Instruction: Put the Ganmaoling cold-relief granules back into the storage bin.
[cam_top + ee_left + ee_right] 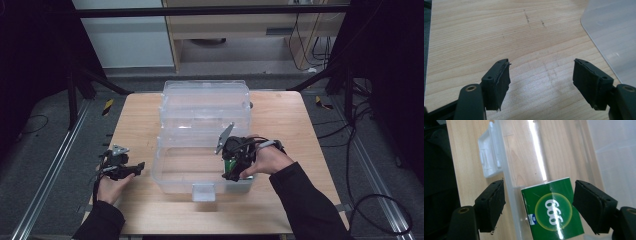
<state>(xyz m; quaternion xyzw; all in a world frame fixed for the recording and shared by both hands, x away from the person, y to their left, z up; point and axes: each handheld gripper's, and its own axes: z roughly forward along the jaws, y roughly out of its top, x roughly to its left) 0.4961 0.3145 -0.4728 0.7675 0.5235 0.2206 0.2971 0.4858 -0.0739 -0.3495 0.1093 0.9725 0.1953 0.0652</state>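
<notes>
Green printed card makes up the small flat box (552, 208) with a pale round emblem on its face. It lies inside the clear plastic storage bin (165, 172), close against the bin's front wall near the right corner, on the pale wooden counter (140, 120). The bin's hinged lid (205, 102) stands open behind it, and a white latch (203, 192) hangs on the front wall.

Judging by its look, the box is light and fairly stiff, though thin card would dent under a hard squeeze, and its glossy face may slip. The two narrow side edges seem the best place to take hold, with the pads flat against them.

In the right gripper view the box lies between the right tongs (552, 206) but apart from both pads: the right pad stands just beside its right edge, while the left pad sits outside the bin's wall, which runs between that pad and the box. These tongs stand open and grip nothing.

Off to the left, the left tongs (541, 82) hover over bare counter beside the bin, spread wide and empty, well apart from the box.
</notes>
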